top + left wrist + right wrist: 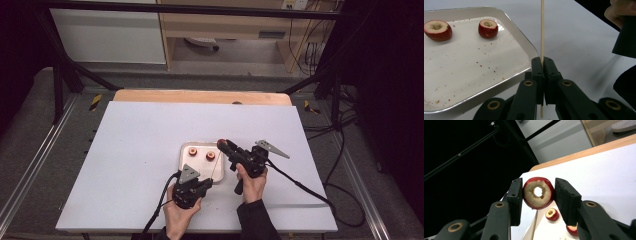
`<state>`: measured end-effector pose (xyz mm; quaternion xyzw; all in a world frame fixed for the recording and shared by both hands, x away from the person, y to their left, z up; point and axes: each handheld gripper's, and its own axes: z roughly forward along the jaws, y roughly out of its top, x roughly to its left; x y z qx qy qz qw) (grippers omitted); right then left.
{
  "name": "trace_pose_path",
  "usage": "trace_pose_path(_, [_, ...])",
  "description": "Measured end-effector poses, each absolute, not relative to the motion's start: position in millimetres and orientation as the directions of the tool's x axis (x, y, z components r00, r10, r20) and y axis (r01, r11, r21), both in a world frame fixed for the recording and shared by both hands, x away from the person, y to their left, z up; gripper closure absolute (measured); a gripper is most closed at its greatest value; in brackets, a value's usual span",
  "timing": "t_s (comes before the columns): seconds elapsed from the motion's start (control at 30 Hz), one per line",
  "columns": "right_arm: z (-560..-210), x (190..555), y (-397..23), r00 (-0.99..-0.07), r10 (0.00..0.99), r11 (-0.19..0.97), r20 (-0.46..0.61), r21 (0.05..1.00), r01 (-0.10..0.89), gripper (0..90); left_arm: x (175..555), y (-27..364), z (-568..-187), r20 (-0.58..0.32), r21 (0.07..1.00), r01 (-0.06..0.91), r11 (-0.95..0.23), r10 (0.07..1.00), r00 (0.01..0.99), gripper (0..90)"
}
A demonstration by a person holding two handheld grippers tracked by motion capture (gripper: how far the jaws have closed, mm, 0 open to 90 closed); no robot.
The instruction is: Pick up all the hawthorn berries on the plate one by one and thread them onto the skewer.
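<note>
Left hand-held gripper (541, 65): jaws together, clamped on a thin wooden stick (542, 30) standing upright just right of the white tray (524, 47), near the worktop's (130, 150) front edge. Right hand-held gripper (538, 193): clamped on a cored red fruit piece (538, 192), raised above the tray's right side. Two more cored pieces (488, 28) lying in the tray.

Glossy white tray (522, 42), thin wooden skewer (542, 30), matt black fingers (517, 195)
</note>
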<state>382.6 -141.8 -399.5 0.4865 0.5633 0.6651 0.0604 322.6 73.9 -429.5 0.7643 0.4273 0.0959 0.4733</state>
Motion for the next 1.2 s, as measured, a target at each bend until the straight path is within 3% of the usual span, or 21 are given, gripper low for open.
trace_pose_path(0.67, [-402.4, 378.3, -140.0, -0.532, 0.638, -0.329, 0.557, 0.822, 0.466, 59.9, 324.4, 74.6, -428.8, -0.295, 0.794, 0.589, -0.153, 0.749, 0.592, 88.3])
trace_pose_path(0.93, [-404.9, 374.6, -138.9, -0.554, 0.658, -0.308, 0.51, 0.854, 0.42, 60.1, 324.1, 77.4, -426.8, -0.36, 0.782, 0.614, -0.103, 0.73, 0.581, 88.3])
trace_pose_path(1.2, [-406.2, 374.3, -138.3, -0.558, 0.64, -0.29, 0.529, 0.838, 0.462, 60.3, 326.5, 72.9, -426.1, -0.31, 0.786, 0.6, -0.145, 0.748, 0.587, 88.4])
